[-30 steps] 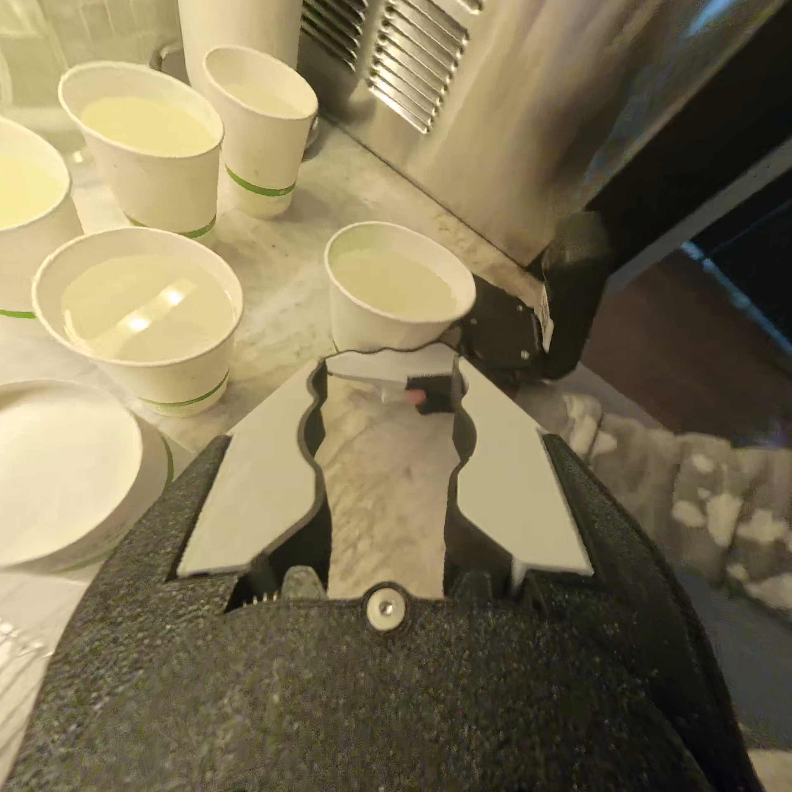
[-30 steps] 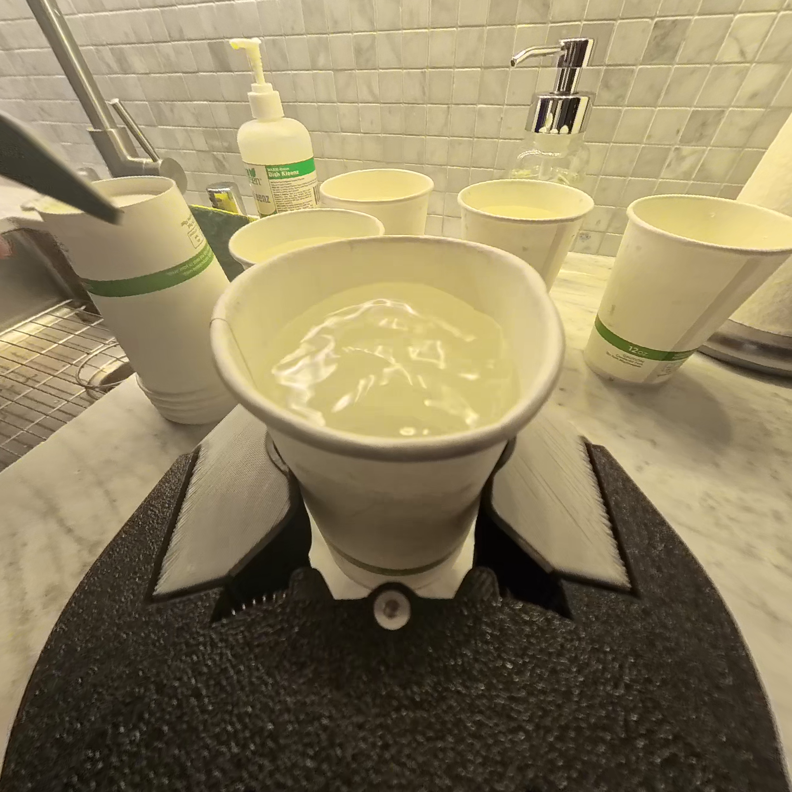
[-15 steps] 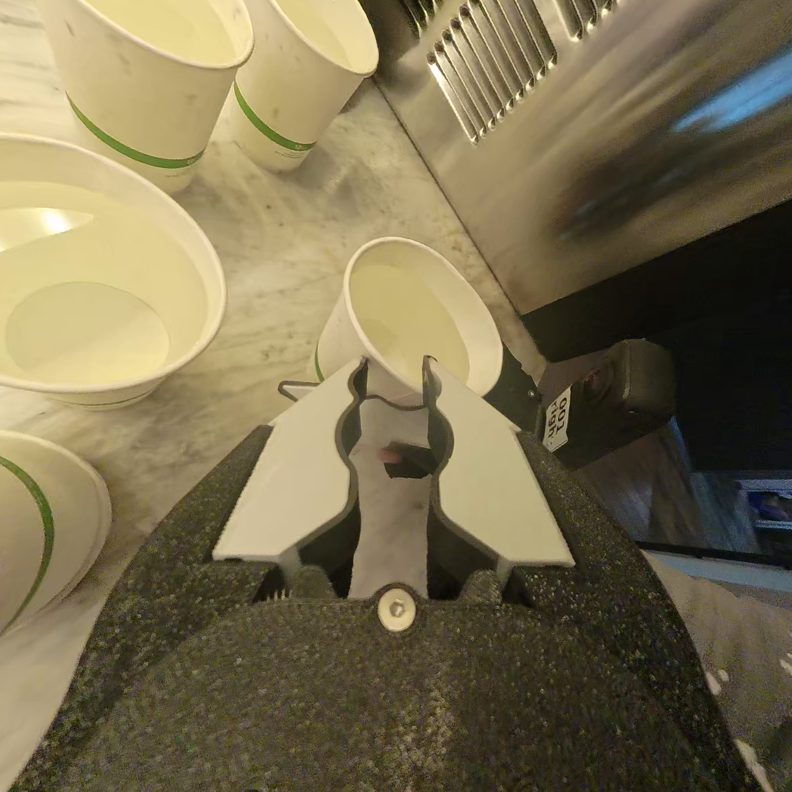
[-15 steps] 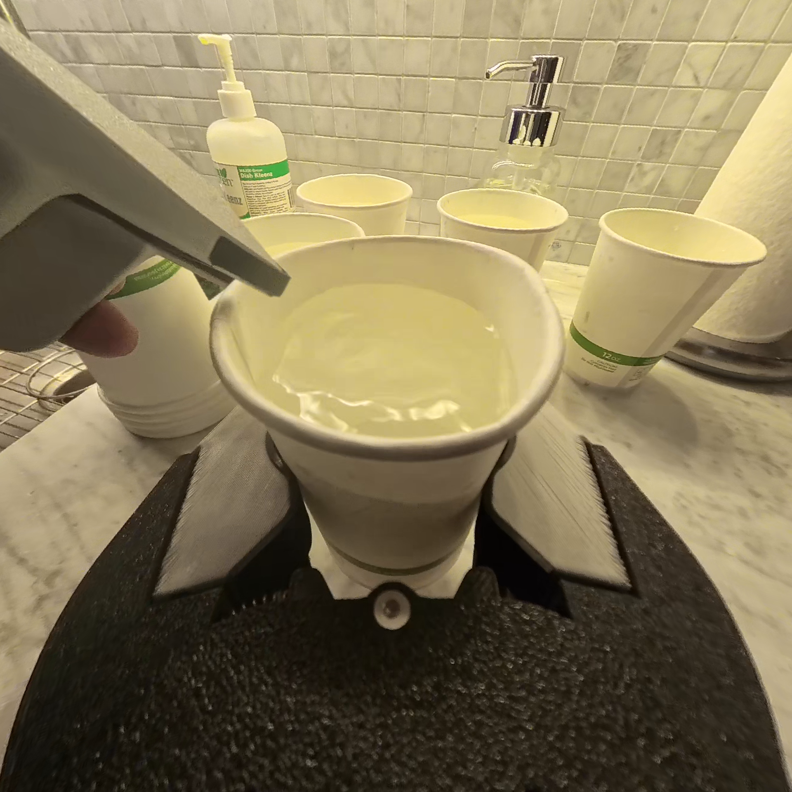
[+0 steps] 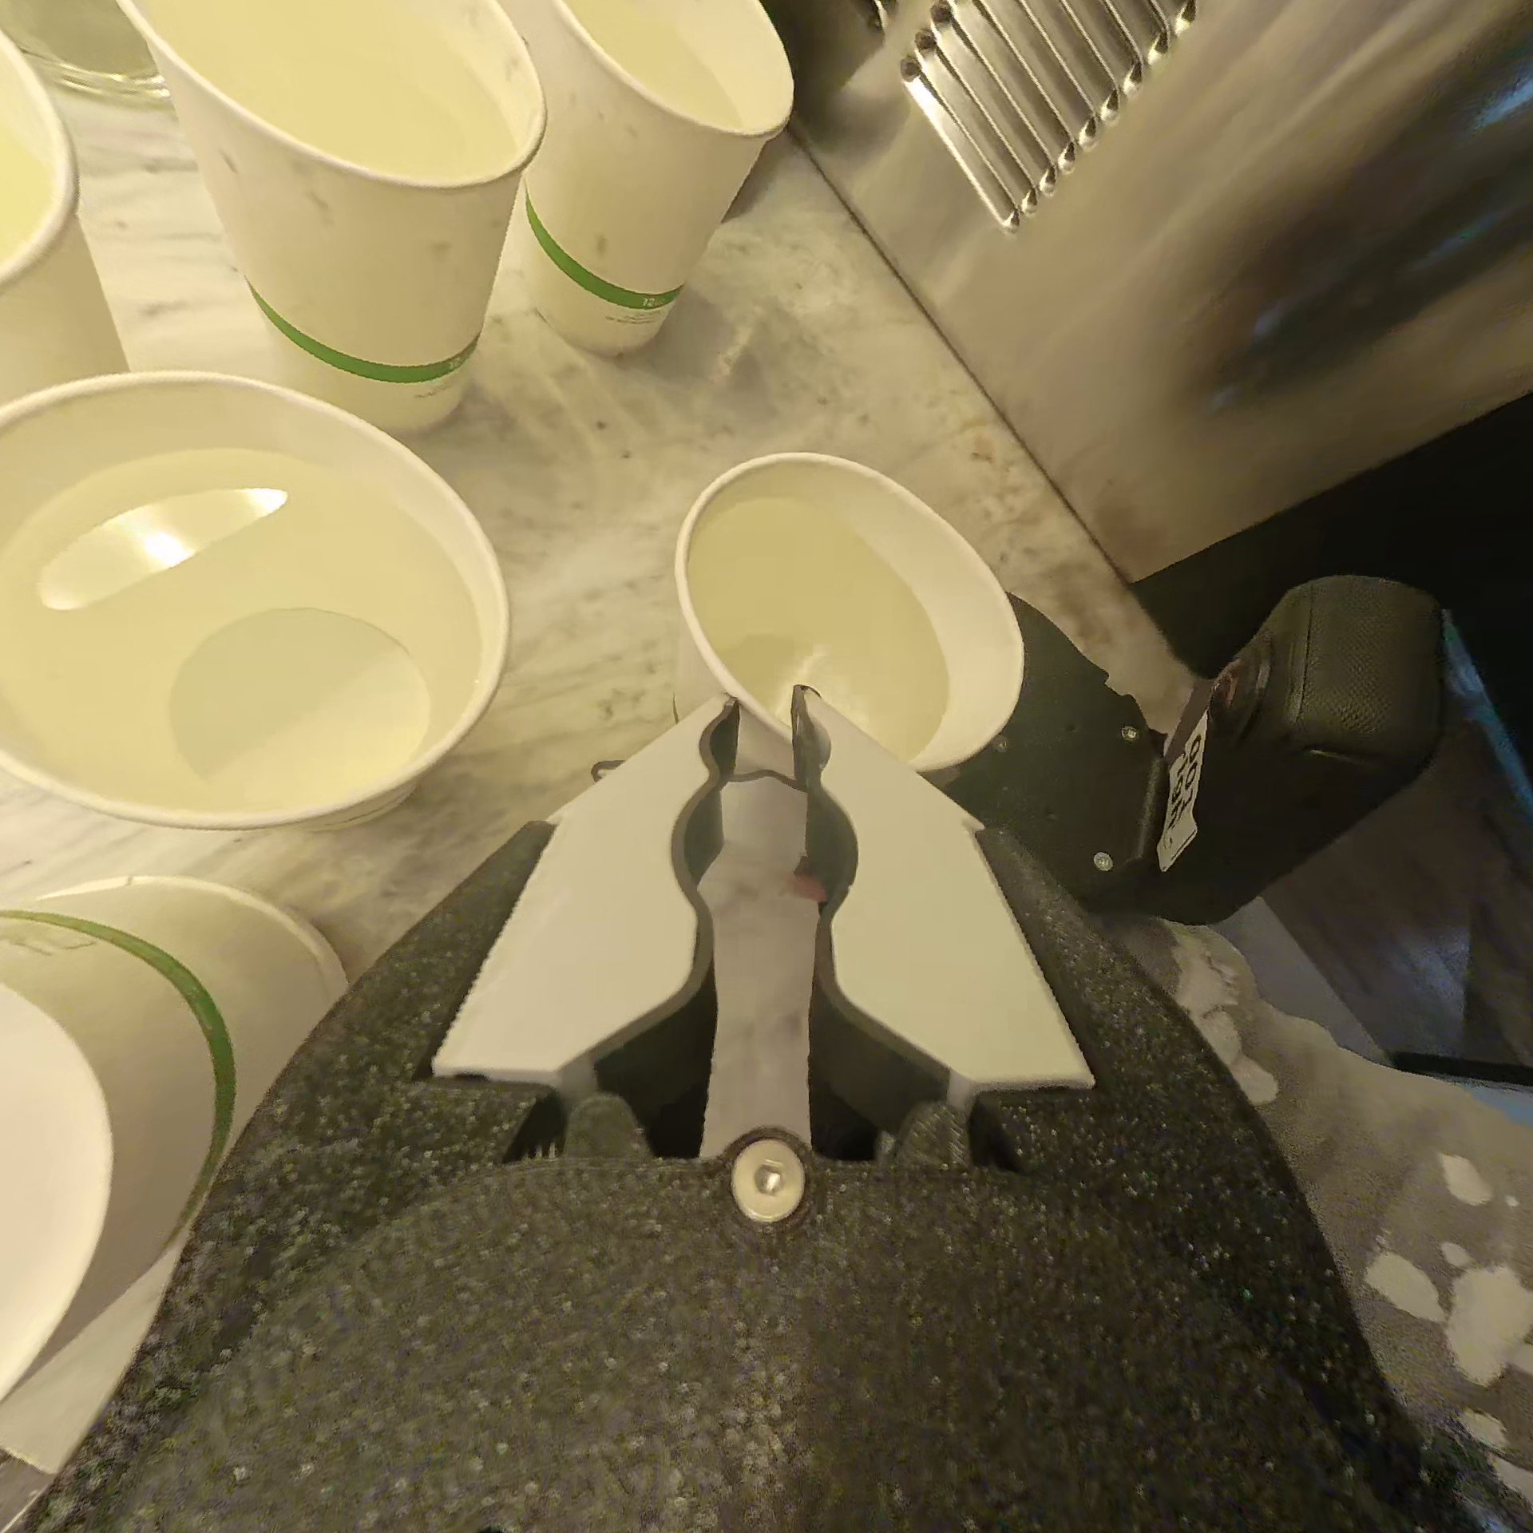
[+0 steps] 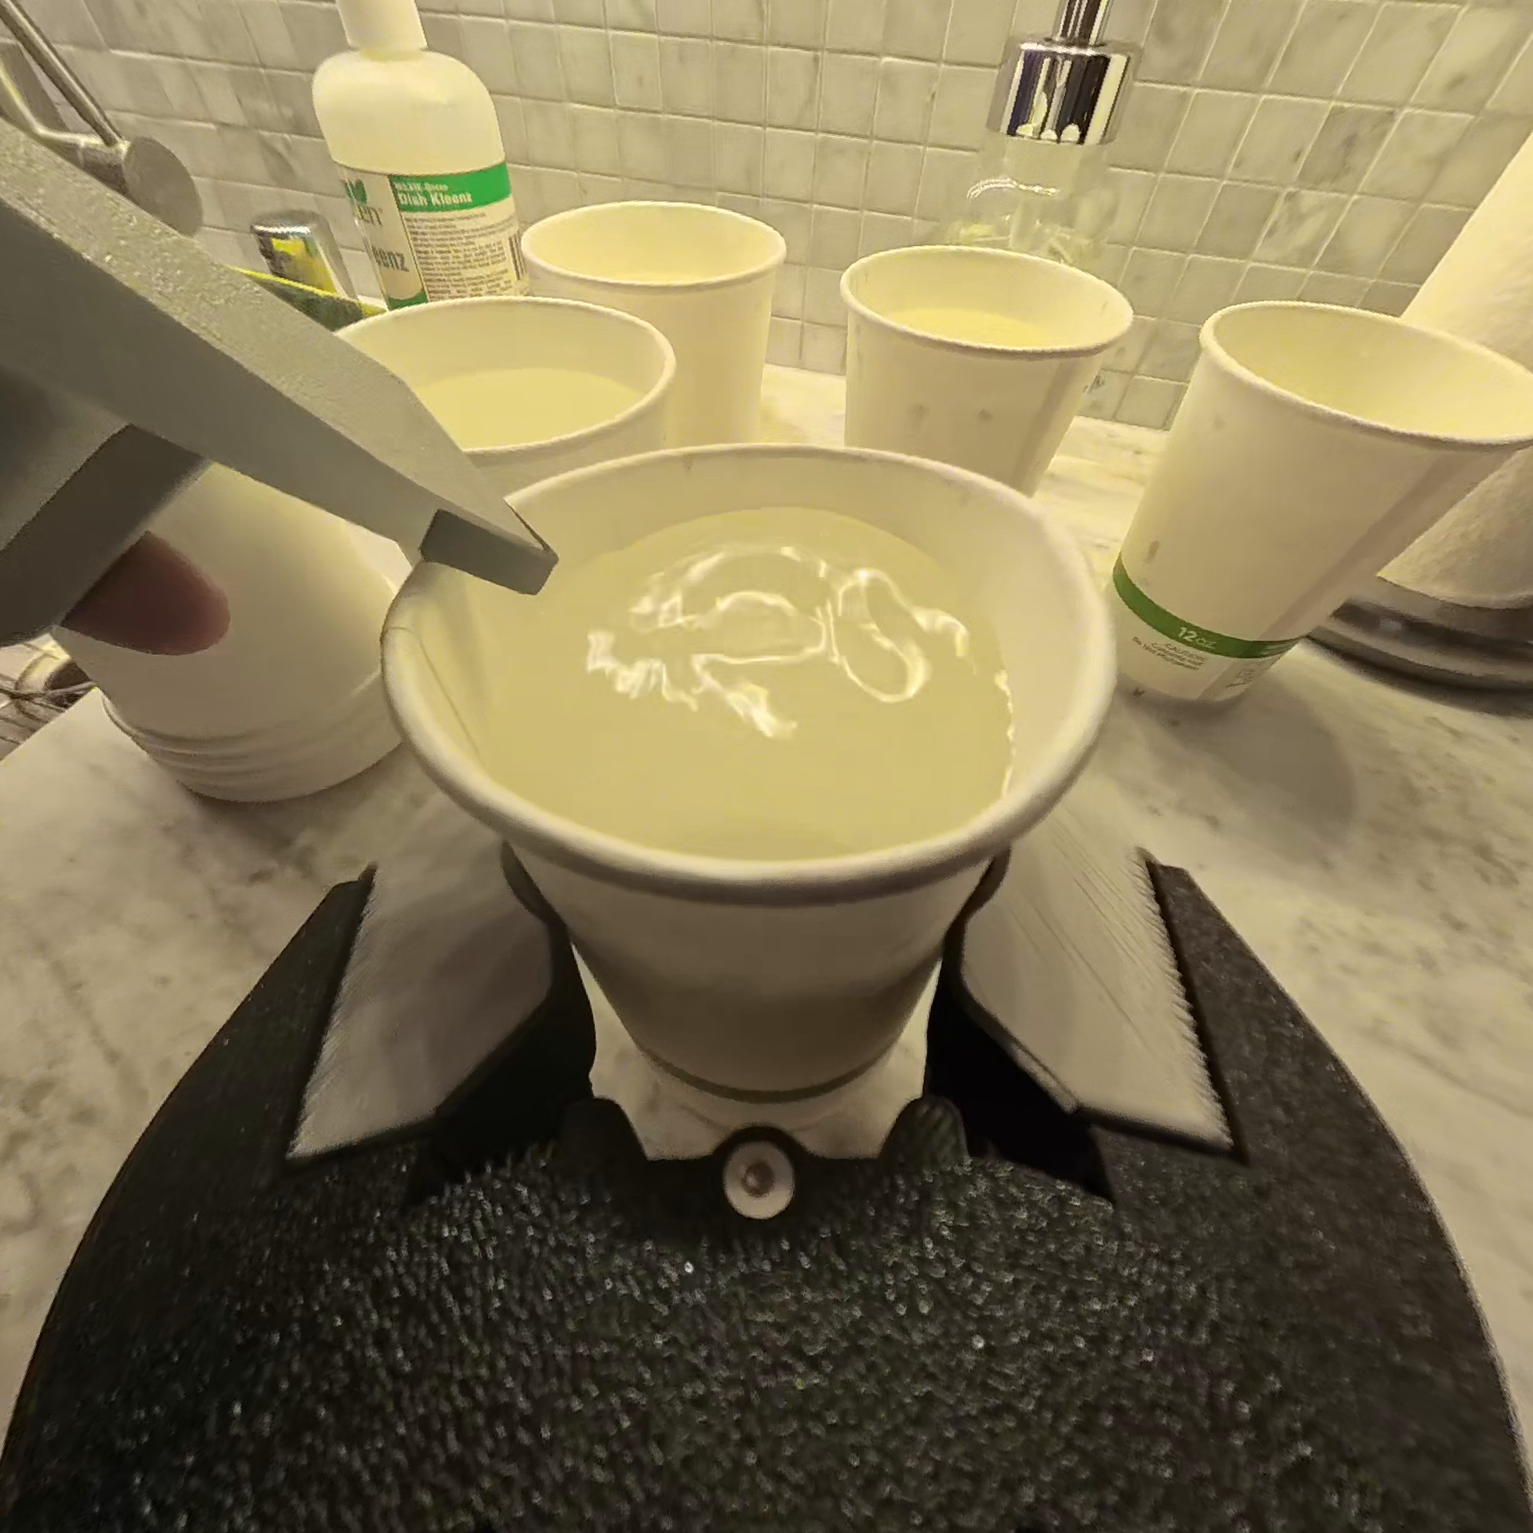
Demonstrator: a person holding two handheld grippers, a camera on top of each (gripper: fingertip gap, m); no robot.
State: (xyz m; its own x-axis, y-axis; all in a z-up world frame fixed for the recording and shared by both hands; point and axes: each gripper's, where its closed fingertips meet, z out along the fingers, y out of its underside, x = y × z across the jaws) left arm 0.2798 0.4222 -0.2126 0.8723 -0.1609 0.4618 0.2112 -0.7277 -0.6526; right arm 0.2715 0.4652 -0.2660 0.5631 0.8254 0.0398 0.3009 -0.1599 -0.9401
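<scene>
Left gripper (image 5: 765, 705): jaws narrowed, tips astride the near rim of the full paper cup (image 6: 747, 705); contact unclear. Right gripper (image 6: 751, 937): clamped round that cup's lower wall, above the marble counter (image 6: 1244, 871). Liquid rippling, brim-high; a squeeze or tilt likely spills it.

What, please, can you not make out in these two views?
- Right wrist view: the base of the held cup, hidden between the fingers of the right gripper.
- Left wrist view: whether the left gripper clamps that cup's rim; its tips overlap it.
- Right wrist view: the spout of the pump dispenser, cut off by the top edge.
- Left wrist view: the steel appliance, blurred and cut off.
</scene>
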